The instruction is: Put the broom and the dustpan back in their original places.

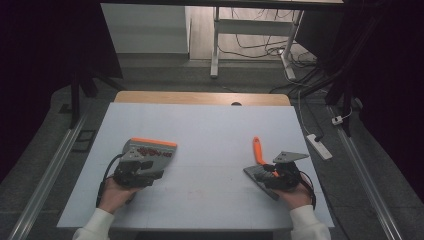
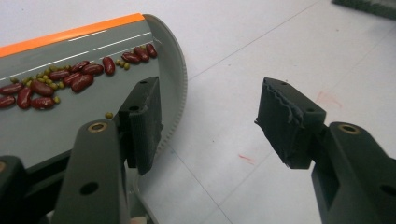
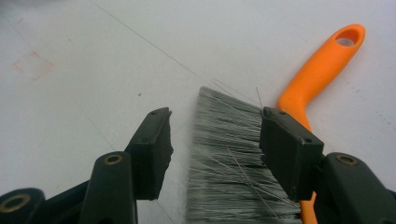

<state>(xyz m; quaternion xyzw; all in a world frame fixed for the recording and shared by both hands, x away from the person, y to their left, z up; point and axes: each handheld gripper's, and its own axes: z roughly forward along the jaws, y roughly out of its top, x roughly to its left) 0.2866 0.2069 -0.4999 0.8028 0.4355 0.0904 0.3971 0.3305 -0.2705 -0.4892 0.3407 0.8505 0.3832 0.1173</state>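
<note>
A grey dustpan (image 1: 150, 150) with an orange far edge lies at the table's left. It holds red kidney beans (image 2: 70, 81) and small green beans in a line across its floor (image 2: 60, 126). My left gripper (image 1: 144, 167) sits at its near side, open, its left finger (image 2: 142, 123) over the toothed rim and its right finger over bare table. At the right lies a brush with an orange handle (image 1: 257, 149) and grey bristles (image 3: 229, 158). My right gripper (image 3: 215, 140) is open, with the bristles between its jaws and the handle (image 3: 322, 65) beyond.
The white table top (image 1: 210, 130) has a wooden strip (image 1: 200, 97) along its far edge. Faint red marks (image 2: 245, 158) show on the surface. A power strip (image 1: 319, 146) lies on the floor at the right, with desk legs and cables behind.
</note>
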